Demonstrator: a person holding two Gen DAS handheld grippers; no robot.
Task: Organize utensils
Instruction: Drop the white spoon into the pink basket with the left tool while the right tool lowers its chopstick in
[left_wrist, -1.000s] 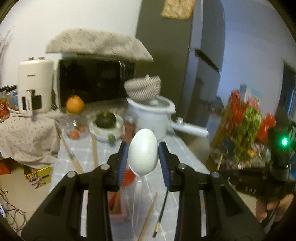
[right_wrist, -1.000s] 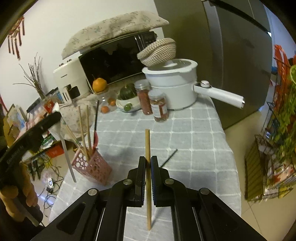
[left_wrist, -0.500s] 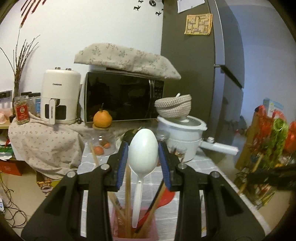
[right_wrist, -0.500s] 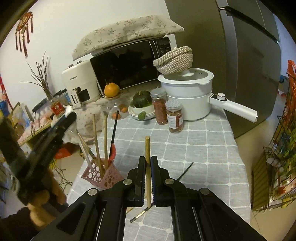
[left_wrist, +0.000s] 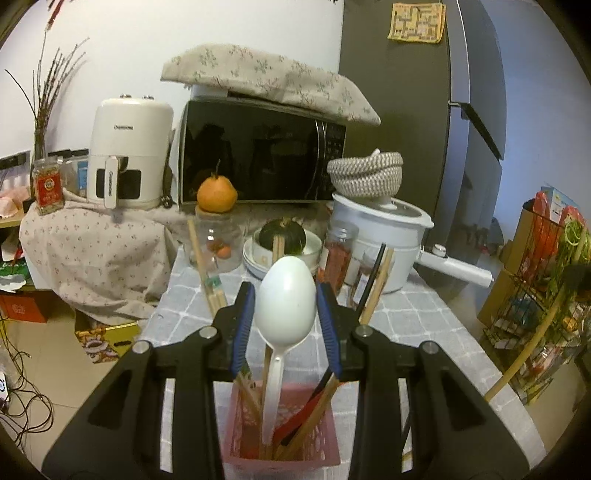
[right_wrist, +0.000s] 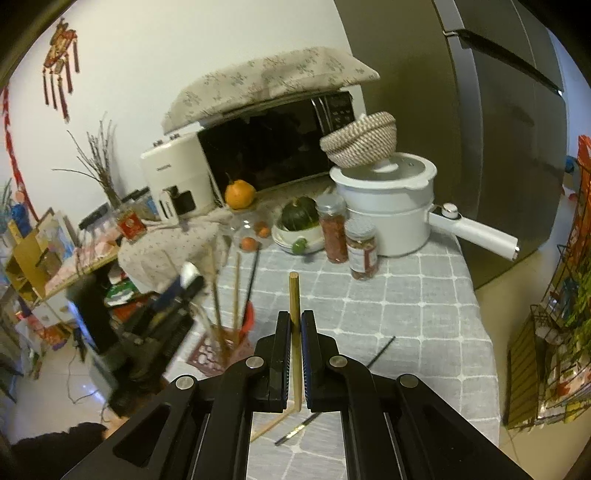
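The step in hand looks like dropping the spoon into the cup; next, I think, the left fingers must open so it slides down, and then the stick needs to go in too.

The table with the grey checked cloth (right_wrist: 424, 295) is wide, flat and soft-looking; the pink plastic holder cup with little holes (left_wrist: 280, 435) stands on it, square and thin-walled, full of wooden sticks and a red thing; the left gripper with black arms and blue pads (left_wrist: 286, 325) hangs right over the cup; its fingers are partly open, pressed on both sides of the smooth white plastic spoon with the egg-shaped bowl (left_wrist: 286, 306), whose thin handle points down into the cup; the right gripper with black arms (right_wrist: 294, 354) is nearly closed, pinching the thin round wooden chopstick (right_wrist: 294, 306), which stands upright above the table; two loose sticks, one pale (right_wrist: 271, 424) and one dark (right_wrist: 297, 430), lie on the cloth below it.
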